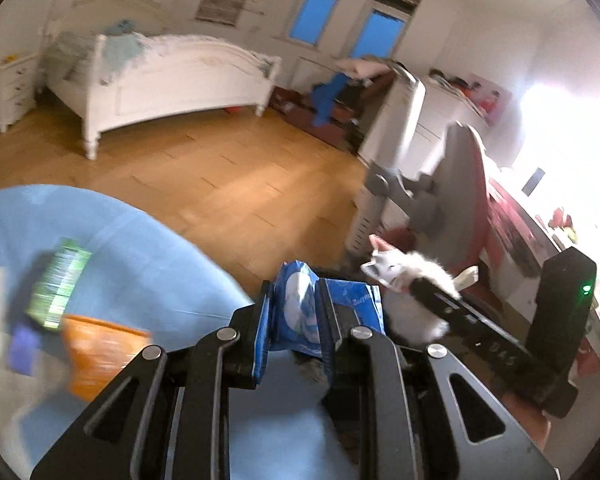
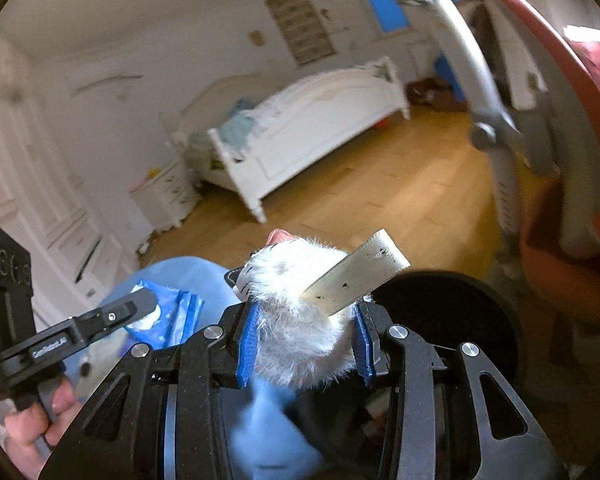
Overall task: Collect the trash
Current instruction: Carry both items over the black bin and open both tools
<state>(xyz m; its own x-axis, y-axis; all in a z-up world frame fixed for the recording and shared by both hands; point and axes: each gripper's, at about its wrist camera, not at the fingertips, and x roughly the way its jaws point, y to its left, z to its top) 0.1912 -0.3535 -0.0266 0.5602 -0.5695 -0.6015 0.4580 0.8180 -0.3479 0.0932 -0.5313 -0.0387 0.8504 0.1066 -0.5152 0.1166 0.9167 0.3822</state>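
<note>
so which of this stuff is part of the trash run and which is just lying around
Job:
- blue wrapper, in the left gripper
- furry white item, in the right gripper
- green pack and orange packet on the blue cloth, probably trash

Just there:
- bed
- chair
- floor

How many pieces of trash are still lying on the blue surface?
3: a green pack, an orange wrapper and a small purple piece, clustered at its left. Blur may hide more.
</note>
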